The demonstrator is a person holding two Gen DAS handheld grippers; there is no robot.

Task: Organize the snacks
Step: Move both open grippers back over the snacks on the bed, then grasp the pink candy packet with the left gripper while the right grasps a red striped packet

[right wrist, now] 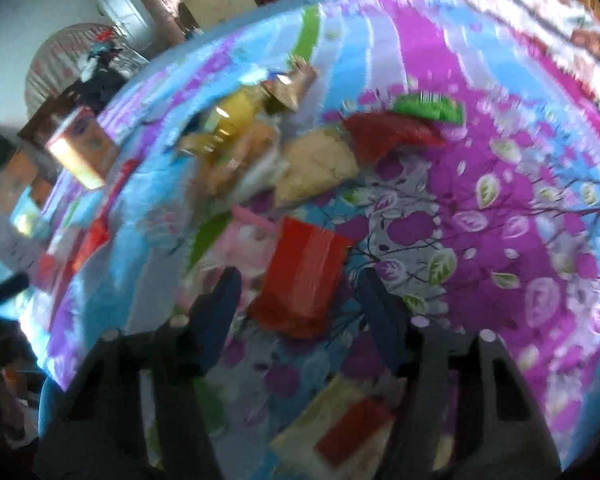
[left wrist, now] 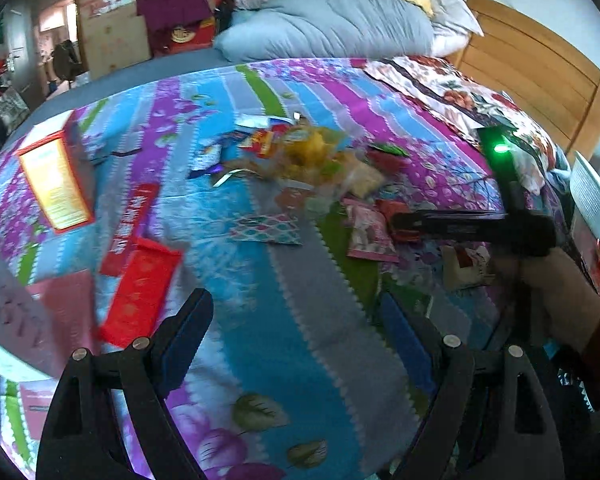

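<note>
Many snack packets (left wrist: 316, 160) lie in a loose heap near the middle of the bed, on a striped purple, blue and grey bedspread (left wrist: 260, 320). Left of the heap stands a tilted orange box (left wrist: 56, 184), and nearer lie two flat red packets (left wrist: 140, 284). At the far side is a grey quilt (left wrist: 332, 20), with a wooden headboard (left wrist: 540, 64) to the right. The left gripper (left wrist: 296, 332) hovers over bare bedspread, jaws wide and empty. The right gripper (right wrist: 300, 300) hangs over a red packet (right wrist: 304, 276) lying between its parted fingers; blur hides whether the pads touch it. A pink packet (right wrist: 236, 240) lies just left of it, and a beige packet (right wrist: 316, 164) farther off
</note>
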